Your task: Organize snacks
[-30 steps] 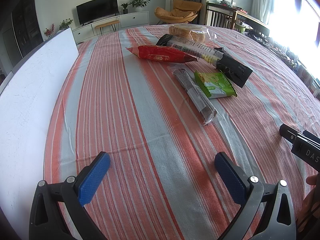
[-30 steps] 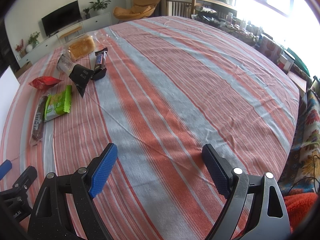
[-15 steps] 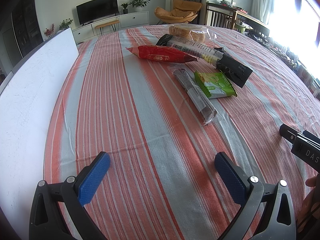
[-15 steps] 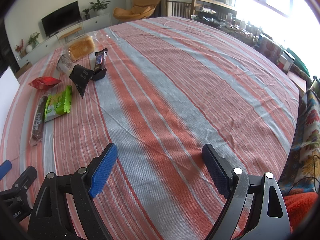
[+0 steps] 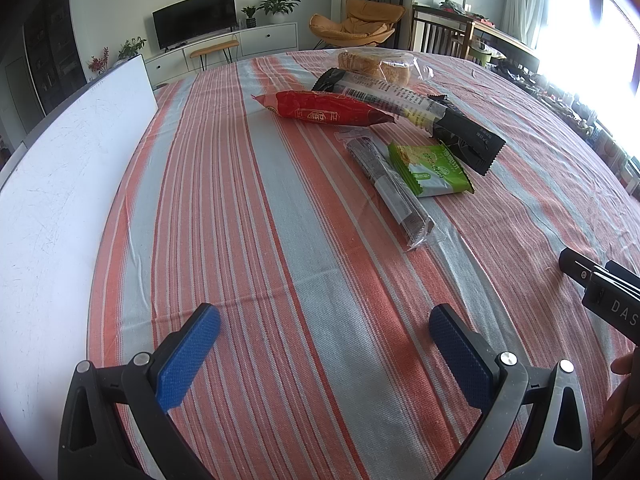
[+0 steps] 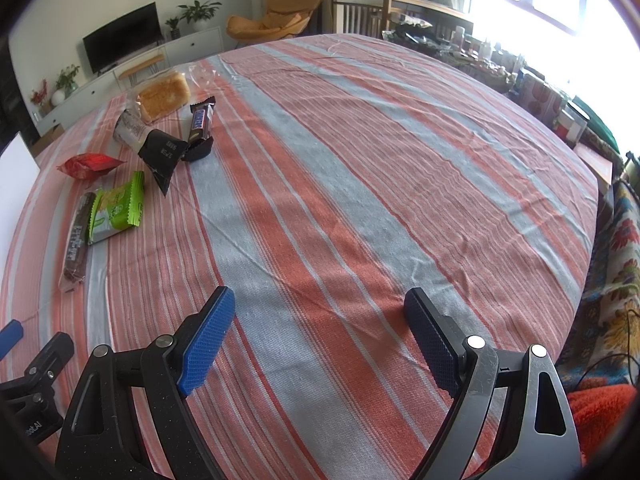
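Observation:
Several snacks lie grouped on the striped tablecloth (image 5: 280, 240): a red packet (image 5: 326, 109), a long black-ended biscuit sleeve (image 5: 404, 108), a green wafer pack (image 5: 430, 168), a dark bar in clear wrap (image 5: 390, 184) and bagged bread (image 5: 374, 66). The right wrist view shows the same group at the left, with the green pack (image 6: 118, 206), the red packet (image 6: 88, 165), the bread (image 6: 164, 96) and a Snickers bar (image 6: 201, 120). My left gripper (image 5: 324, 340) is open above bare cloth, well short of the snacks. My right gripper (image 6: 320, 332) is open too, holding nothing.
A white board (image 5: 60, 184) runs along the table's left edge. The right gripper's body (image 5: 600, 292) shows at the right of the left wrist view. Beyond the right table edge sit a patterned cloth (image 6: 616, 260) and cluttered items (image 6: 540, 96). A TV (image 5: 194, 18) and an orange chair (image 5: 356, 24) stand far behind.

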The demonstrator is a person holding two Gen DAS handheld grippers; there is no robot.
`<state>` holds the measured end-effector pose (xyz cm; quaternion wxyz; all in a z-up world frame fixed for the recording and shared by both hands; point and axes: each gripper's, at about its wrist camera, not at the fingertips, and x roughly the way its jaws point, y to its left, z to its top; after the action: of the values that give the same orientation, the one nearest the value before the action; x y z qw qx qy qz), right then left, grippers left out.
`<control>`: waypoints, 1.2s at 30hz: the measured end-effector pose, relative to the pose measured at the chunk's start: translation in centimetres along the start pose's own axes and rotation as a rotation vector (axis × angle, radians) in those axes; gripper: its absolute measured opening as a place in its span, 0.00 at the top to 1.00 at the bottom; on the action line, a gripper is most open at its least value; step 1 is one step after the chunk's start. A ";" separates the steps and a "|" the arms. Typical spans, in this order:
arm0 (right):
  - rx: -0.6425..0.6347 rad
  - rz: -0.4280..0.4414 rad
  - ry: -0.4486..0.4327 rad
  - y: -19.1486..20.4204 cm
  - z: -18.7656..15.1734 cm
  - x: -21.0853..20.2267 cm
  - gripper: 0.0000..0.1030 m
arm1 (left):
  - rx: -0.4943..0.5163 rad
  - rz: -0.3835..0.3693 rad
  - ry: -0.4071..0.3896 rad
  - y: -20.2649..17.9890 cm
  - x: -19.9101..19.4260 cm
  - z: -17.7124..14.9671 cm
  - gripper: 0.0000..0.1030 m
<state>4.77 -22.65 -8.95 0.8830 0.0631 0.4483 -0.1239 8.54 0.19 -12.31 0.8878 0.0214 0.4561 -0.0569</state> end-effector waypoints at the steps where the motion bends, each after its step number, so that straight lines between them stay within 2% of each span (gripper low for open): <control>1: 0.000 0.000 0.000 0.0 0.0 0.0 0.14 | 0.000 0.000 0.000 0.0 0.0 0.0 0.00; 19: 0.000 0.000 -0.001 0.0 -0.1 0.0 0.14 | 0.006 -0.006 0.005 0.0 -0.1 0.0 0.00; 22: 0.001 0.003 0.000 -0.1 -0.1 -0.1 0.14 | -0.017 -0.065 0.074 1.0 -0.4 0.8 0.00; 24: 0.003 0.005 0.000 -0.1 0.0 -0.1 0.14 | -0.089 -0.131 0.057 2.5 -1.8 1.4 0.01; 26: 0.004 0.002 -0.001 -0.1 0.0 -0.1 0.14 | -0.133 -0.156 0.019 3.5 -3.1 2.3 0.01; 29: 0.004 0.002 -0.001 -0.1 0.1 -0.1 0.13 | -0.106 -0.155 0.016 3.3 -3.3 3.8 0.01; 34: 0.003 0.002 -0.002 -0.1 0.1 -0.1 0.13 | -0.071 -0.154 0.083 1.0 -0.3 6.3 0.15; 36: 0.004 0.002 -0.002 -0.1 0.1 -0.2 0.13 | -0.077 -0.147 0.113 0.2 1.3 7.1 0.27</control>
<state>4.73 -22.76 -8.77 0.8834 0.0650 0.4471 -0.1240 15.03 -0.40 -9.26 0.8544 -0.0431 0.5075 -0.1030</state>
